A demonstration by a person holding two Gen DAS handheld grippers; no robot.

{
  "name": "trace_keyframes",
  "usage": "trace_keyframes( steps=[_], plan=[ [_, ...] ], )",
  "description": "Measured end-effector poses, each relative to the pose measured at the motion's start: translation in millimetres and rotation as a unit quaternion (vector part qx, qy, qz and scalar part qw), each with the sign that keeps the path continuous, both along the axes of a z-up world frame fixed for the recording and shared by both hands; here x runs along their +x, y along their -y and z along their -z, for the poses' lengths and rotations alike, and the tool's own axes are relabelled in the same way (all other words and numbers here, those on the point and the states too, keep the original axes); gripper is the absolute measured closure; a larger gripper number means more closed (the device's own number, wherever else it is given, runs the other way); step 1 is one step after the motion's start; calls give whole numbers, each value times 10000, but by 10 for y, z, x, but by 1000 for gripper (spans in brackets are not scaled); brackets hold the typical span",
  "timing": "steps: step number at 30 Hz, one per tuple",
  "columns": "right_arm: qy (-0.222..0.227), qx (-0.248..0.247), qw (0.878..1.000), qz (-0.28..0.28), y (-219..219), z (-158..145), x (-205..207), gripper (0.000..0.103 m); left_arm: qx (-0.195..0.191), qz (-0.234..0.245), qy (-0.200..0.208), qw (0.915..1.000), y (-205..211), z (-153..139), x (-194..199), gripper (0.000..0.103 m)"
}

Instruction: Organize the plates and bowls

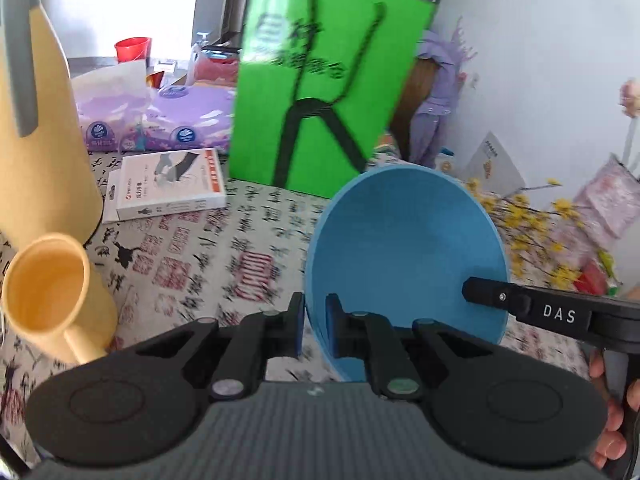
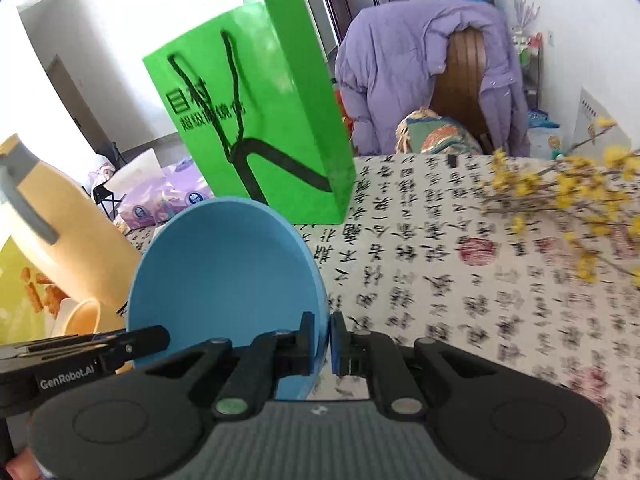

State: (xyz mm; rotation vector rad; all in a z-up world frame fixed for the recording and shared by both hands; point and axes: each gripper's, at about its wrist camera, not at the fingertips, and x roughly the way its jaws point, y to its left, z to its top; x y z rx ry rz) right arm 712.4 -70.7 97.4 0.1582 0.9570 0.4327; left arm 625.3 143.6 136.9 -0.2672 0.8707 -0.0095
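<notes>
Right now both grippers hold one blue bowl [image 1: 404, 252] by its rim, one on each side. In the left wrist view, the left gripper [image 1: 313, 326] sits at the bottom middle of the frame. Its two jaws are closed on the bowl's near-left edge, with the thin wall pinched between the pads. The bowl fills the lower right of that frame. It is tipped up on its side, so its open mouth faces the camera. The other gripper's finger pokes in from the right edge and lies across the bowl's right rim.

In the right wrist view, the right gripper [image 2: 321, 338] is at the bottom middle too. Its jaws are shut on the bowl's right edge. The same blue bowl [image 2: 224, 268] fills the lower left of the frame.

So the bowl is up in the air above the table [image 2: 460, 280], not resting on it, I think. It hangs between the two grippers, and both are equally close to it. The rim runs straight away from each pair of jaws, so each grip is only on a thin edge.

A green bag [image 2: 260, 120] stands just behind the bowl. A yellow cup [image 1: 52, 292] is at the lower left of the left view, beside a tall yellow jug [image 1: 44, 152].

I see no plates or other bowls, so I cannot tell where this one should go.
</notes>
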Motion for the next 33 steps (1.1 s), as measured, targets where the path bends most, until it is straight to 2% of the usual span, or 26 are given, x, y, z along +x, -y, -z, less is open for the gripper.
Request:
trace_keyframes(
  steps=[9, 18, 25, 29, 33],
  plan=[
    [129, 78, 9999, 45, 545, -370, -708, 96, -1, 141, 67, 9999, 452, -310, -741, 92],
    [319, 187, 9993, 0, 975, -654, -1498, 96, 16, 141, 263, 9996, 809, -500, -1561, 92],
    [609, 272, 9978, 53, 1236, -769, -2155, 96, -267, 176, 296, 9990, 1017, -522, -2208, 90],
    [758, 165, 9970, -6, 1323, -807, -2563, 96, -269, 63, 427, 9987, 1139, -522, -2622, 91],
    [962, 67, 9953, -108, 1391, -840, -3006, 96, -106, -71, 622, 9980, 1311, -516, -3058, 91]
  ],
)
